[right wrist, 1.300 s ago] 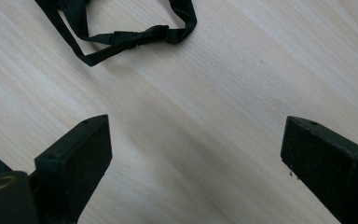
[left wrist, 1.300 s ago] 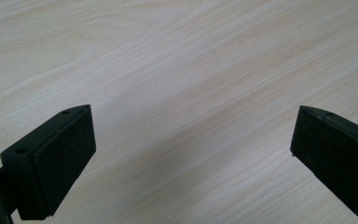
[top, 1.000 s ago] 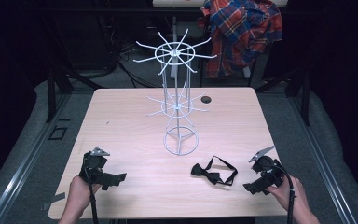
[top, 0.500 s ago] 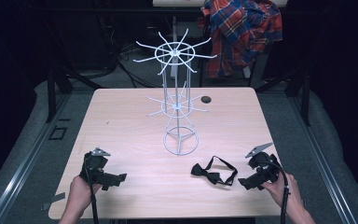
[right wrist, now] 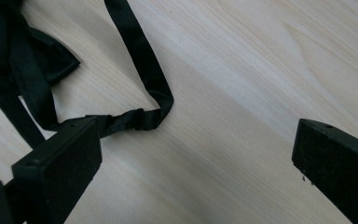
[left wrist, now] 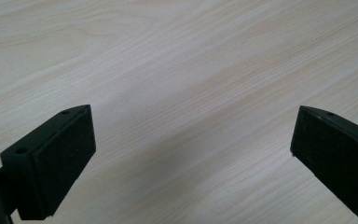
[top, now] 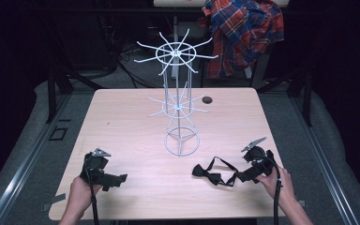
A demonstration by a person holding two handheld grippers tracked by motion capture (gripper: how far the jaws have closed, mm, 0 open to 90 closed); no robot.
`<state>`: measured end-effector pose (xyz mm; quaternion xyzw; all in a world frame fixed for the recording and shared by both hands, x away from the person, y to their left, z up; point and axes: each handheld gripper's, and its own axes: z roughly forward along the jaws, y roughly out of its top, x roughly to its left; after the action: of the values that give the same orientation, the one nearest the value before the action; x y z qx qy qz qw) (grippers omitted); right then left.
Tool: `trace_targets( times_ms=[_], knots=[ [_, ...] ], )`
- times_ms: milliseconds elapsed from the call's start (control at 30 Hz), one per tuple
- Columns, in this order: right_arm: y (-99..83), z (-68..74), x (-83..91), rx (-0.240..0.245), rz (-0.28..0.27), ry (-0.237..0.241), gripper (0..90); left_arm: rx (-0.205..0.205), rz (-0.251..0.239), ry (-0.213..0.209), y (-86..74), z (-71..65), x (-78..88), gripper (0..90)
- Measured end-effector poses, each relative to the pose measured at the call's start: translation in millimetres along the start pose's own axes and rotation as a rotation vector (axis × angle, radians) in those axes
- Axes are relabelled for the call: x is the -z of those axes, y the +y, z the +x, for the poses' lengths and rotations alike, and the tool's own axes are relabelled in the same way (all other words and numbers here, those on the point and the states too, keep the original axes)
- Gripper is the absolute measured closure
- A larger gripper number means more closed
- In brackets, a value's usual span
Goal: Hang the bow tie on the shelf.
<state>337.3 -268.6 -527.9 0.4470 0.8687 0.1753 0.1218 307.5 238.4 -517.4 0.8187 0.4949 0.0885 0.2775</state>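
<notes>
Bow tie (top: 211, 172) judged soft, light; best pinched at strap w/ right hand-held gripper (right wrist: 193, 154), jaws spread, nothing held.

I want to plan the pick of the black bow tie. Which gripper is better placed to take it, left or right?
The right gripper. It sits beside the bow tie, jaws open, with the strap lying just by one jaw. The left gripper is open too, but across the table, over bare wood.
</notes>
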Motion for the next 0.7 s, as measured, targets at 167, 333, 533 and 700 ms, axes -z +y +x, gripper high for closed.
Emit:
trace_targets(
  times_ms=[167,333,533,700],
  knots=[
    [12.2,1.9,-7.7,0.018,0.026,-0.003,6.0,0.002,0.005,-0.003,0.2,0.1,-0.4,0.0],
    [19.5,3.3,-16.1,0.018,0.040,0.012,10.7,0.001,0.006,-0.007,0.1,0.8,-0.4,0.0],
    [32.8,17.8,-23.6,0.045,0.045,0.003,35.7,0.006,0.012,-0.009,0.4,0.4,-1.5,0.0],
    [40.7,26.6,-27.2,0.083,0.062,-0.004,41.6,0.006,0.015,-0.009,0.3,1.1,-1.2,0.0]
  ],
)
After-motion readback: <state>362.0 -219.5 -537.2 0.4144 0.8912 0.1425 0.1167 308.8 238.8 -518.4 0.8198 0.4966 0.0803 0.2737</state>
